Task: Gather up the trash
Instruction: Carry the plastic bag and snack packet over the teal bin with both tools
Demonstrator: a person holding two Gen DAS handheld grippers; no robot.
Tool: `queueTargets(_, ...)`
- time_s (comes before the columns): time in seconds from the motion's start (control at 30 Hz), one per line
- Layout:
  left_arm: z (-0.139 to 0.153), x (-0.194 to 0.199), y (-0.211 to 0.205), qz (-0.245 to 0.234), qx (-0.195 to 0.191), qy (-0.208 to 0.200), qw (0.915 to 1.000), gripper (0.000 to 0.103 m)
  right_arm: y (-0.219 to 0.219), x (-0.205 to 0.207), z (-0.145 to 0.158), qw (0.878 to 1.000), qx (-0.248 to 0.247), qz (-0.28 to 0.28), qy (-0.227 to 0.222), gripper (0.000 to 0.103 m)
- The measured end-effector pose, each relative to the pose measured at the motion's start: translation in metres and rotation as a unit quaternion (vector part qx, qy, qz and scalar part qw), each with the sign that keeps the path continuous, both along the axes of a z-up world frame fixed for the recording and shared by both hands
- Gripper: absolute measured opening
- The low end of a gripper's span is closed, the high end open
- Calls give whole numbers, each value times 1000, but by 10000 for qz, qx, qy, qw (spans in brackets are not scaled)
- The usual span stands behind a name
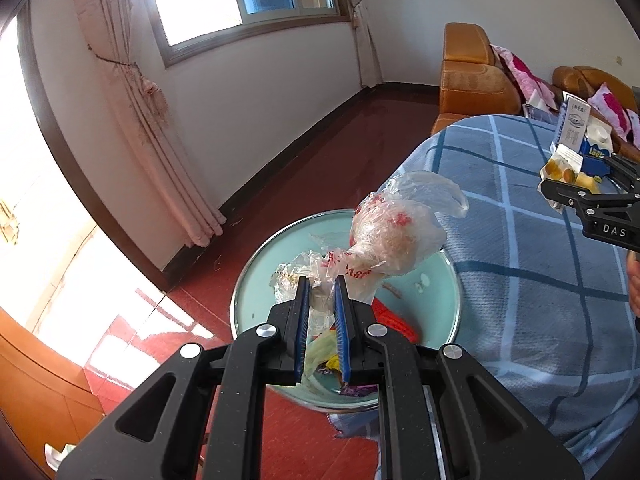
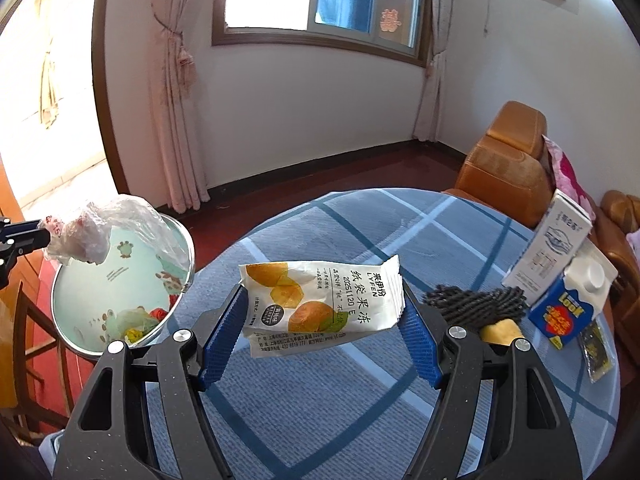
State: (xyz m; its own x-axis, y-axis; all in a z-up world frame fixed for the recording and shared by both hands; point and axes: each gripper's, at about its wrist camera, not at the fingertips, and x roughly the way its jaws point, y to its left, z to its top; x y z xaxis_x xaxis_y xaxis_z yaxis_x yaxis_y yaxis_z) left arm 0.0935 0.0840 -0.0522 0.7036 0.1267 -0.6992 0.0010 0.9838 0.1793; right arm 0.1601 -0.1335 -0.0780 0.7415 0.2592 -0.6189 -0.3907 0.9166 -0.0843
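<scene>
My left gripper (image 1: 320,284) is pinched nearly shut on the twisted neck of a crumpled clear plastic bag (image 1: 394,236), so the bulging body sticks out past the fingertips toward one o'clock. I grip the neck because it is the one firm handful on something this limp. The bag hangs over the pale green trash bin (image 1: 452,276), whose mouth fills the middle of my left view; wrappers already lie inside, toward six o'clock under the fingers. I judge that holding it over the opening means a simple release will drop it in.

My right gripper (image 2: 320,304) stands wide, its blue pads pressing the two short ends of a white fruit-jelly packet (image 2: 320,304) printed with orange fruit. I take it across its length because it is flat and stiff enough to bridge the jaws. It rides above the blue checked tablecloth (image 2: 304,412), with the bin off at nine o'clock, so it has yet to travel there.

At three o'clock on the table wait a Look milk carton (image 2: 564,312), a tall white carton (image 2: 552,248) and a black scrubber (image 2: 476,304).
</scene>
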Motion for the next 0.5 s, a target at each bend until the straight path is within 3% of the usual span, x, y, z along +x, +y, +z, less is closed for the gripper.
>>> queueTargets(0.5,-5,-10,26,331,191,99,9992,12,40,-3,-4,9986,-98,510,-64,73)
